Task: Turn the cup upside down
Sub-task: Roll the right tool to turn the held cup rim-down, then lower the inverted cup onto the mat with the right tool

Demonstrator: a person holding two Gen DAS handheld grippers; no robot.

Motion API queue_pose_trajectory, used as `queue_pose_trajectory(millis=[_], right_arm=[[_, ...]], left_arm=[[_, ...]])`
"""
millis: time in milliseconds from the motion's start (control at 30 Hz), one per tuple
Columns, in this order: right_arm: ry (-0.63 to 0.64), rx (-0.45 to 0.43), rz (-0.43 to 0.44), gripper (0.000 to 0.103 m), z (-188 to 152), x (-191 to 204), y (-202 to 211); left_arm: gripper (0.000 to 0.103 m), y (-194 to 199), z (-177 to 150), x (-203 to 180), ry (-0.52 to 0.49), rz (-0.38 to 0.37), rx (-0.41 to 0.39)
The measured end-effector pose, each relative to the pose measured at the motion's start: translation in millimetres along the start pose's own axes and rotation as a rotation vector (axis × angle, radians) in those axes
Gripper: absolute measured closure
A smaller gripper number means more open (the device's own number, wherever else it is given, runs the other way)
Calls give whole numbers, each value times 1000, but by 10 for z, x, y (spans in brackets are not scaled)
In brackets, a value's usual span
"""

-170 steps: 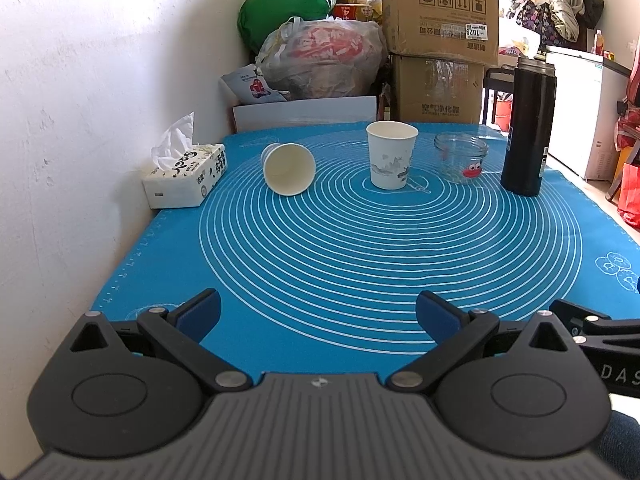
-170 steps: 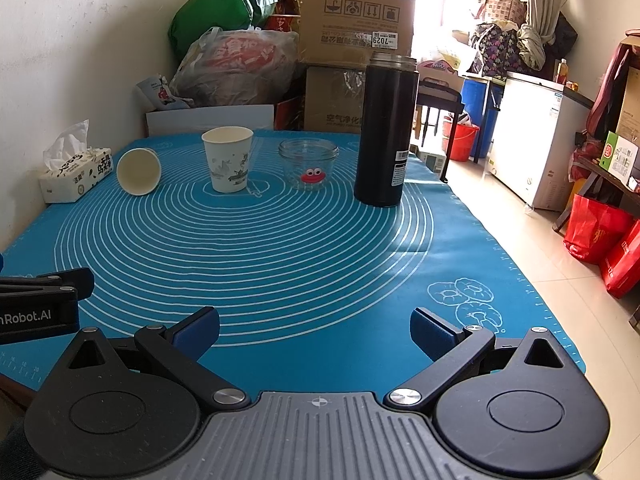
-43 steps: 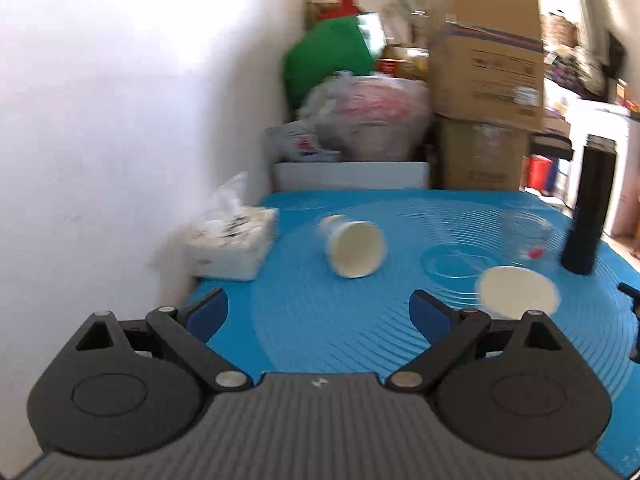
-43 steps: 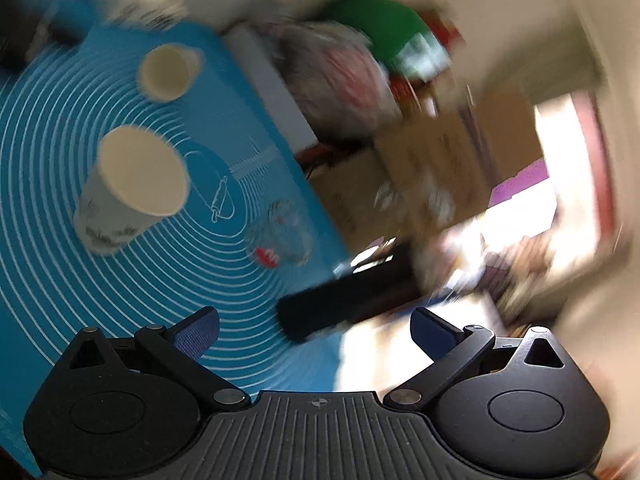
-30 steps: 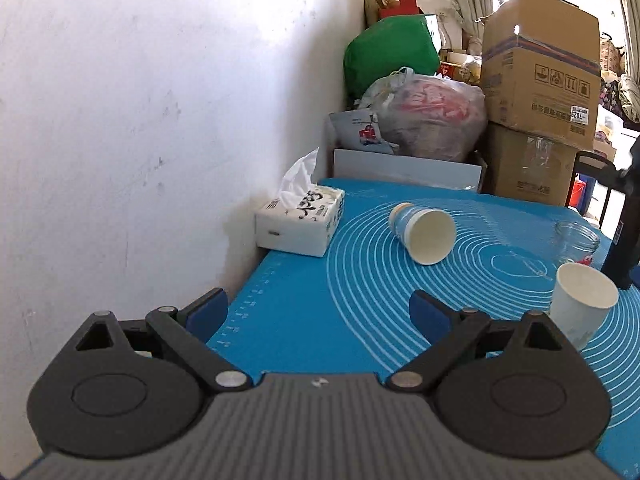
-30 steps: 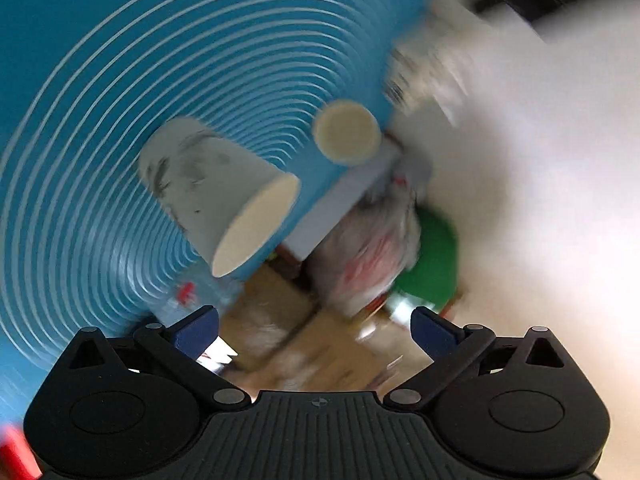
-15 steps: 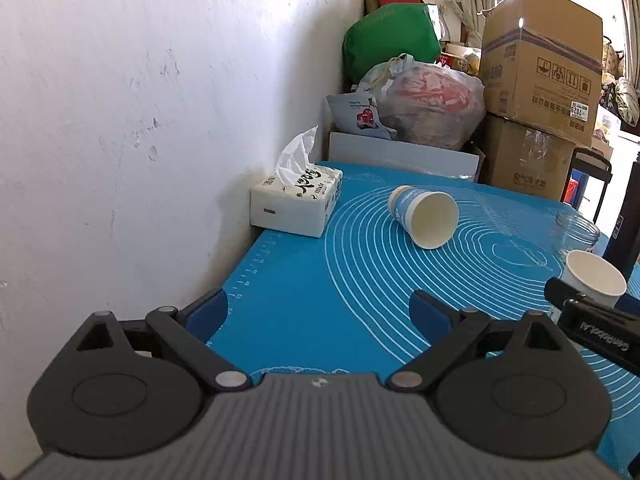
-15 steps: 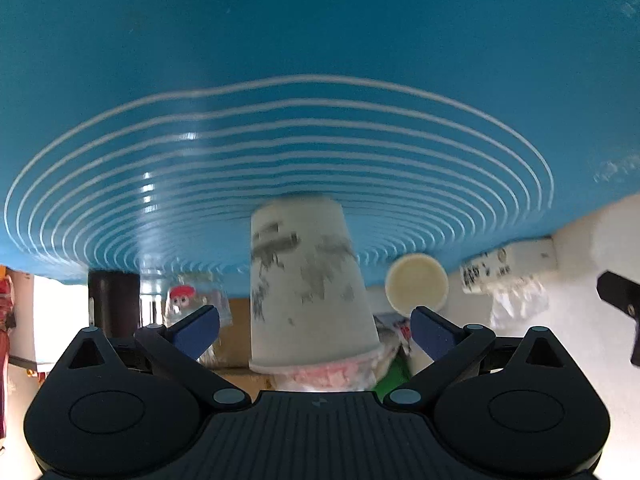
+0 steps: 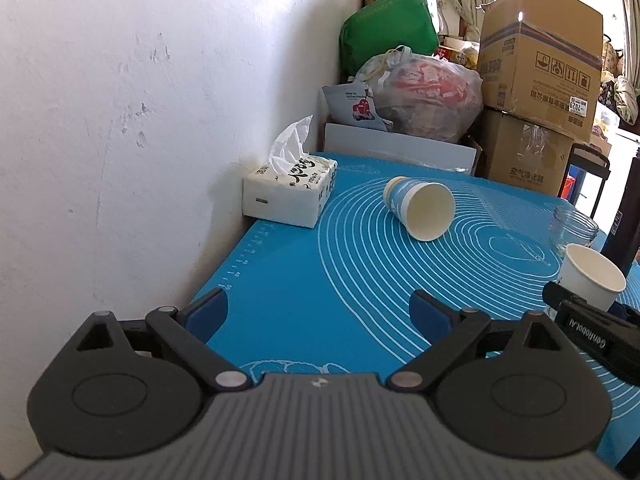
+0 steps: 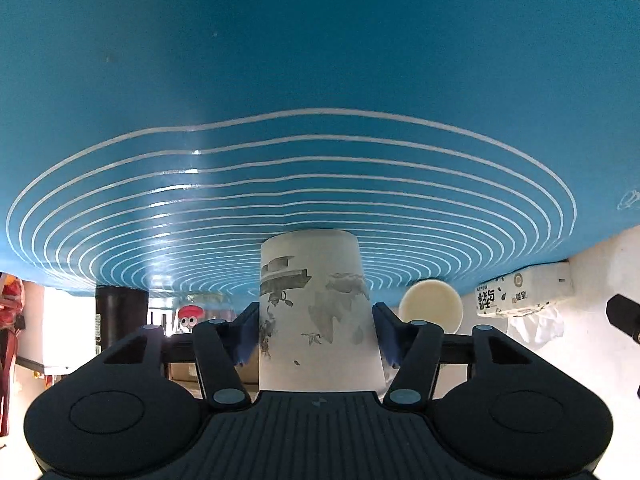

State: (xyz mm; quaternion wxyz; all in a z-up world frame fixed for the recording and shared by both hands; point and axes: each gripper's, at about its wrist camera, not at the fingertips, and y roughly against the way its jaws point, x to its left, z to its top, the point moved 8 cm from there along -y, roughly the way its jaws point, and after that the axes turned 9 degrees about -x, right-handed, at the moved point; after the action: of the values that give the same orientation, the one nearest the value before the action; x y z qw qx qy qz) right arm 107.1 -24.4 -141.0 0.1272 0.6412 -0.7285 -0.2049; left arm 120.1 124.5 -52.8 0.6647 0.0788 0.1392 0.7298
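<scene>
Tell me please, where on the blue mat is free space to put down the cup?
The mat is bare near the left gripper, between the wall edge and the printed cup. It is crowded farther back: tissue box, tipped cup, glass jar.

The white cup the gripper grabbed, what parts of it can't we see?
- Printed cup rim, right wrist view: hidden behind the gripper body.
- Its lower half, left wrist view: blocked by the right gripper.
- Whether its base touches the blue mat: cannot tell.
- Black flask, left wrist view: cut off by the edge.
</scene>
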Motion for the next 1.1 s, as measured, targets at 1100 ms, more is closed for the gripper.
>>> queue_pose_trajectory(millis=[1100], right_arm=[[-2762, -232, -113, 50, -1100, 715, 6]], left_arm=[[6, -22, 112, -640, -60, -64, 21]])
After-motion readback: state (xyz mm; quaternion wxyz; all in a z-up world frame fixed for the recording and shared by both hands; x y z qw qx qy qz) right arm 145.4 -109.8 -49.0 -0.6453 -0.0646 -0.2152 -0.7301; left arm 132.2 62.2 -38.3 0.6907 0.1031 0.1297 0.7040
